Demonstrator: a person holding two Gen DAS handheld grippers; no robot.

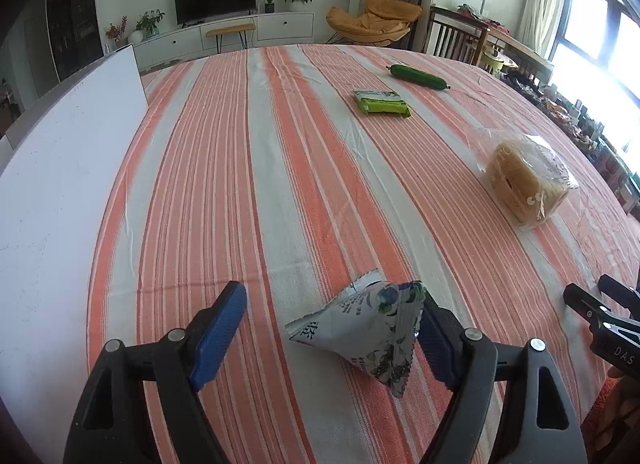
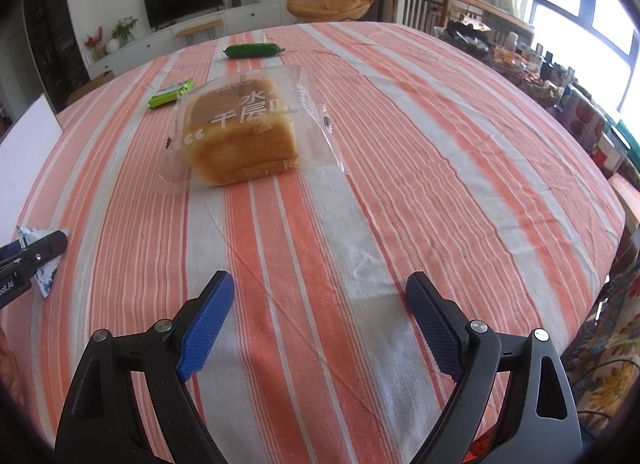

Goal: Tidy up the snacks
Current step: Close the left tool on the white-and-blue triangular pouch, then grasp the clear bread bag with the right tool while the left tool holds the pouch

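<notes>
A table covered with an orange-and-white striped tablecloth [image 1: 248, 168] carries everything. In the left wrist view, a small floral-printed snack pouch [image 1: 372, 328] lies on the cloth at about 6 o'clock, a loaf of bread in a clear bag [image 1: 528, 184] at 3 o'clock, a flat green snack packet [image 1: 382, 103] at 1 o'clock and a green-wrapped sausage [image 1: 418, 76] beyond it near the far edge. A white board [image 1: 60, 168] lies along the table's edge at 9 o'clock.
</notes>
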